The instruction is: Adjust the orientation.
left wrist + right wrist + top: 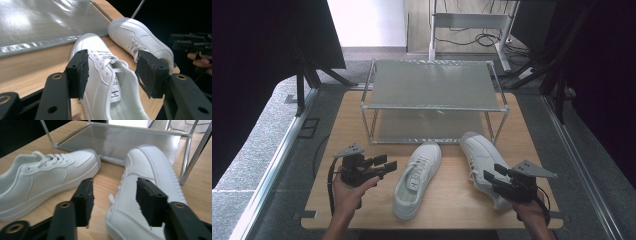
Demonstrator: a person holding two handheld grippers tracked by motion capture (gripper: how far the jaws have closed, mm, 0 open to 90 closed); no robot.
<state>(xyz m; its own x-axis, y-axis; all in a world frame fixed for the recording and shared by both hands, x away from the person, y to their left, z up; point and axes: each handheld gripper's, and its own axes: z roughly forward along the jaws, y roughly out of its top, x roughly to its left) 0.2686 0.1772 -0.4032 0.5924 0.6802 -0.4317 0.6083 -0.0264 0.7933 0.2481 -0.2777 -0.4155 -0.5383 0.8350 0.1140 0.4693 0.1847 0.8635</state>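
Two white sneakers lie on the wooden table (362, 197) in front of a two-tier metal shoe rack (432, 100); the work in hand looks like gripping each shoe so it can be lifted toward the rack. The left sneaker (418, 178) lies near the table's middle, toe pointing far toward the rack's lower shelf, and the right sneaker (484, 162) lies to its right, its toe close to the rack's near right leg. The left gripper (382, 167) hovers just left of the left sneaker with its jaws apart; in the left gripper view they straddle the shoe's collar and tongue without pressing on them. The right gripper (492, 176) sits at the heel end of the right sneaker, jaws also apart, with the shoe's side rising between them in the right gripper view and no pad visibly pressing. To do this well, each gripper should probably go lower so one pad slips inside the opening and the other stays outside, pinching the firm collar wall near the heel rather than the loose laces or tongue. Closing squarely on that wall should keep the shoe from swinging when lifted. The right shoe lies near the rack leg, so it may need to be drawn nearer first.
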